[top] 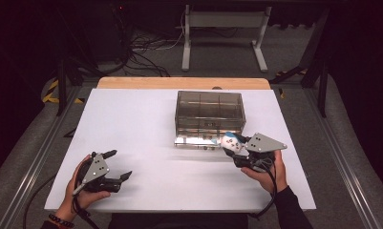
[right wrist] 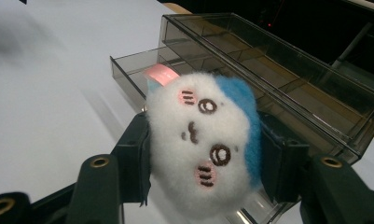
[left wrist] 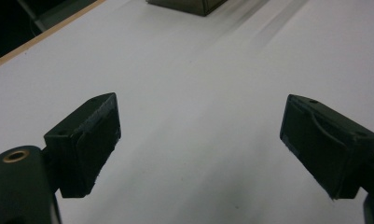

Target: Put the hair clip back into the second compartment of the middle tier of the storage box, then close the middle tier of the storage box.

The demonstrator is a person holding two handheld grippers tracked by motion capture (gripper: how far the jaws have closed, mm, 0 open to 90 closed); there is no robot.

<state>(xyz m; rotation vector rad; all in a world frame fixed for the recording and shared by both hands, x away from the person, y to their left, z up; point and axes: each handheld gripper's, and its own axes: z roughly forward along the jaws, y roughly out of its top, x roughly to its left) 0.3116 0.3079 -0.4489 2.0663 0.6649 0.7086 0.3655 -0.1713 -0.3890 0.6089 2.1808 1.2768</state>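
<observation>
While right hand holds at the box, status:
right gripper [top: 233,149]: jaws clamped on the plush [right wrist: 204,140], one pad on each side of it (white side one pad, blue side the other)
plush: white fuzzy toy, blue patch, pink tag, stitched face lying sideways in the right gripper view; held off the counter [top: 146,138] just in front of the box [top: 209,112]
box: smoky clear plastic, divided compartments on top, sits mid-counter toward the far edge
drawer [right wrist: 133,77]: bottom one pulled out toward the person, plush right at its open front; can't tell if they touch
left gripper [top: 116,165]: jaws spread wide, nothing between them (bare white counter seen past the pads in the left gripper view)
left hand [top: 84,191]: low at the near left of the counter, well apart from the box
right hand [top: 268,174]: near right, gripper pointing toward the box front
</observation>
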